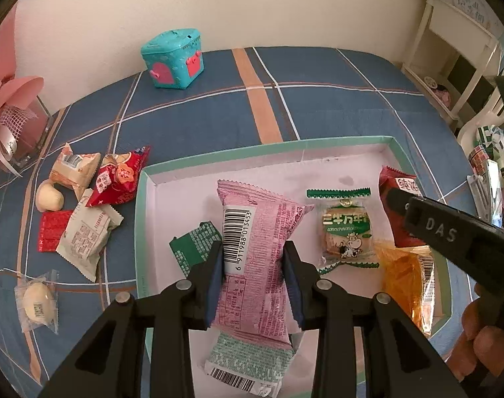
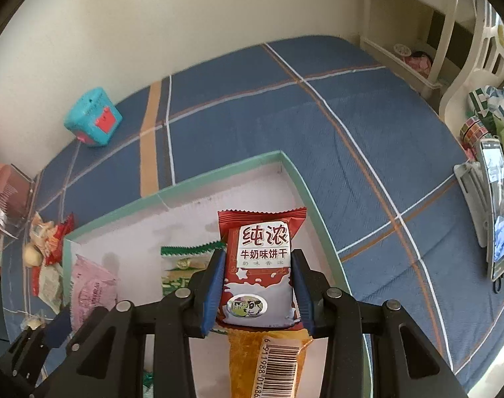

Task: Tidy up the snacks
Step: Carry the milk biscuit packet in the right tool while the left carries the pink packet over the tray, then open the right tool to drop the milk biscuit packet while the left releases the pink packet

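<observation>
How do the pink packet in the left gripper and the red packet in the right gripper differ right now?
The pink packet shows its back, barcode and fine print; the red packet shows its front, with large characters and a cow picture. The pink packet looks longer and slimmer, the red one shorter and squarer. Both are clamped at their sides, left gripper and right gripper, over the tray.

**Two black handheld grippers with blue pads**

The left gripper (image 1: 253, 265) and right gripper (image 2: 258, 282) match: black angular plastic linkages joined by round silver pins, with triangular cut-outs in the arms. Jaws carry dark blue pads. The right gripper's side bears raised letters "DAS".
</observation>
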Tool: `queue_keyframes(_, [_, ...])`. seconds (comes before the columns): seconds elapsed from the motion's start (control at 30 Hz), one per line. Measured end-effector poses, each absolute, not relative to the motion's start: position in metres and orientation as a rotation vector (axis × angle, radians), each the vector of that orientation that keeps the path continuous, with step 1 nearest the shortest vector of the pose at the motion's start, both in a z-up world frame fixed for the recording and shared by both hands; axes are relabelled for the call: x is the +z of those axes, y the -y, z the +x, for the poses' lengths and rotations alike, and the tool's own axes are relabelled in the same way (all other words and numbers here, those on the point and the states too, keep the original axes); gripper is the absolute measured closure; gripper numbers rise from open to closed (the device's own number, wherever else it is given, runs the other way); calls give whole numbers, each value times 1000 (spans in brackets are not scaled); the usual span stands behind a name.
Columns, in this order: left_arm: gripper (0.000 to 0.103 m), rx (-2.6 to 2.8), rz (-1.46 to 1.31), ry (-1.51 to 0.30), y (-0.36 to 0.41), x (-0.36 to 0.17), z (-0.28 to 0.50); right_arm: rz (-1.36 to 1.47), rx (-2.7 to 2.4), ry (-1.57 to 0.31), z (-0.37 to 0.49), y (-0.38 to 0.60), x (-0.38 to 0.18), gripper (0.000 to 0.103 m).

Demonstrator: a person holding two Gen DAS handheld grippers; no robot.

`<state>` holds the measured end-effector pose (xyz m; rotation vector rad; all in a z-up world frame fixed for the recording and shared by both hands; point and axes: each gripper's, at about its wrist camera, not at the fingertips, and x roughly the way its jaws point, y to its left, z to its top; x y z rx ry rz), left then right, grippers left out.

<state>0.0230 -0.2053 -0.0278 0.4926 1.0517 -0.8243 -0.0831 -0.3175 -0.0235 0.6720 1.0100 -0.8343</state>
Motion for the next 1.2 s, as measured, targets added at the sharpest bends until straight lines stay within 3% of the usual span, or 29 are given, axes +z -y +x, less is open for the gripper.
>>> queue_keyframes(0.07, [66, -823, 488, -1059, 206, -27, 24, 669, -840, -1015, -83, 317, -24, 61])
queue_keyframes(0.33, [48, -827, 454, -1065, 201, -12, 25, 652, -841, -1028, -82, 307, -9, 59])
queue_keyframes(0.83, [47, -533, 247, -1106, 111, 2, 92, 536, -695, -1015, -51, 236, 19, 57])
queue_keyframes(1.2, [47, -519, 225, -1130, 84, -5, 90, 483, -649, -1031, -51, 198, 17, 57])
